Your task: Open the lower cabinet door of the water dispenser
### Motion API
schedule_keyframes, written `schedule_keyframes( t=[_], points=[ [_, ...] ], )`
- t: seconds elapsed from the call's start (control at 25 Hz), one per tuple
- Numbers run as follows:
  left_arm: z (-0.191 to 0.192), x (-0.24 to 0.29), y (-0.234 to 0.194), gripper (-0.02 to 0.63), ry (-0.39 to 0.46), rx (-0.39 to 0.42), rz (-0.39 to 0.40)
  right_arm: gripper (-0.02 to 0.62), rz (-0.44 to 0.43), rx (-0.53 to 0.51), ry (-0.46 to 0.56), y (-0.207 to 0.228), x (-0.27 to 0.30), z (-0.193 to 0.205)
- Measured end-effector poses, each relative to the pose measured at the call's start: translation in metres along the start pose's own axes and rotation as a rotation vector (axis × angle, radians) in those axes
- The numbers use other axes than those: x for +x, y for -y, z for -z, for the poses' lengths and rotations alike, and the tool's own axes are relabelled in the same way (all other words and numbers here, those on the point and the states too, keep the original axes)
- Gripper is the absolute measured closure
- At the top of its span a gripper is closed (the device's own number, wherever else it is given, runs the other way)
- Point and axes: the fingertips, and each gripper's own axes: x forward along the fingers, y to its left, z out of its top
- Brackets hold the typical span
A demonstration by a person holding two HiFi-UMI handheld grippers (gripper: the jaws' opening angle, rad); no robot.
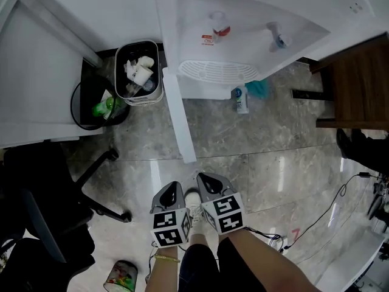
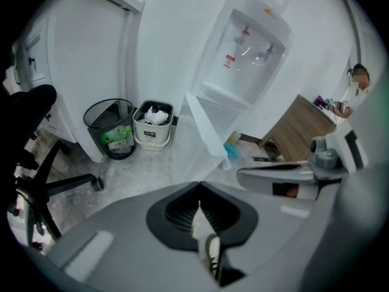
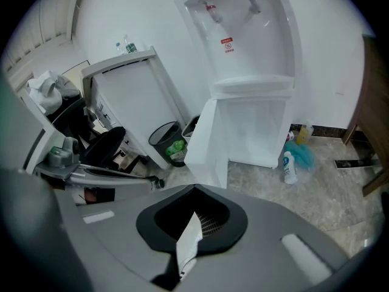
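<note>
white lower cabinet door [image 1: 178,117] of the white water dispenser [image 1: 243,41] is already swung wide open, so the left gripper [image 1: 172,190] and right gripper [image 1: 205,181] are held well apart from it, fingers closed on nothing

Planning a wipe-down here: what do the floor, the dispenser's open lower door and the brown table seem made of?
Floor: grey, veined and glossy with light streaks and a joint line, likely polished stone or stone-look tile. Lower door: smooth, plain white, plastic or painted metal; cannot tell which. Table: brown with grain lines, wood or wood-look laminate.
</note>
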Motion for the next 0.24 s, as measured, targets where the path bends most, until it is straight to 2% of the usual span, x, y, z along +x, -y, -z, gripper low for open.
schedule_keyframes(
  t=[0.24],
  points=[
    [-0.0004, 0.0038, 0.0020, 0.600, -0.003, 0.008, 0.006, 0.603, 0.008, 0.001, -0.008, 0.0022, 0.0012, 0.0025]
  ],
)
